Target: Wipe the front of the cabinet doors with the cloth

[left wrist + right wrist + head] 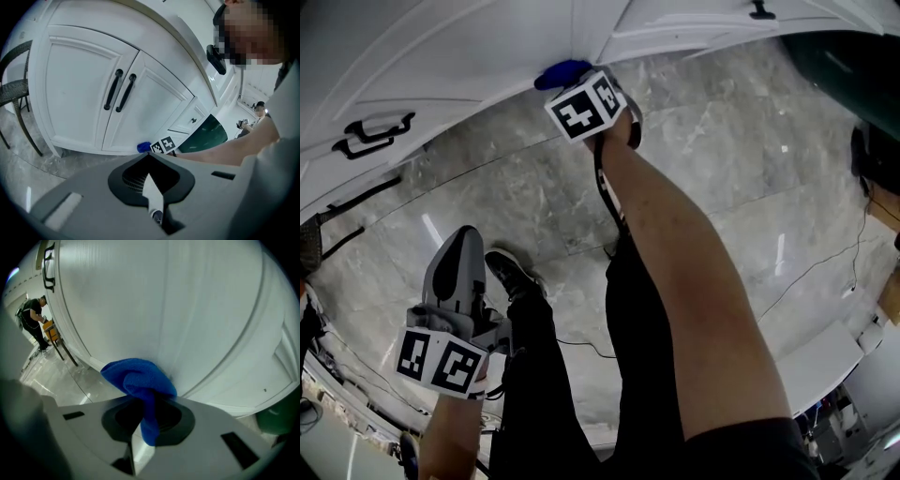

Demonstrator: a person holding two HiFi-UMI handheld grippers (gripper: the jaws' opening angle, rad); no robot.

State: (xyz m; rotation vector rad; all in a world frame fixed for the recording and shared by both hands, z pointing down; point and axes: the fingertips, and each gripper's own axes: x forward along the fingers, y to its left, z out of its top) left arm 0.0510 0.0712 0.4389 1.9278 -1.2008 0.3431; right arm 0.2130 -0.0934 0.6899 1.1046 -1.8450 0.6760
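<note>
We saw open floor before the cabinet doors; black handles jutted out, and a chair stood just beside them.

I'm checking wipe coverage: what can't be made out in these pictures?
- Right gripper view: the cloth itself covers its contact patch on the cabinet door, held in the right gripper.
- Head view: the right gripper's marker cube hides most of the cloth.
- Right gripper view: the door handle is cut off by the dark rim.
- Left gripper view: the cloth is too small to judge contact.
</note>
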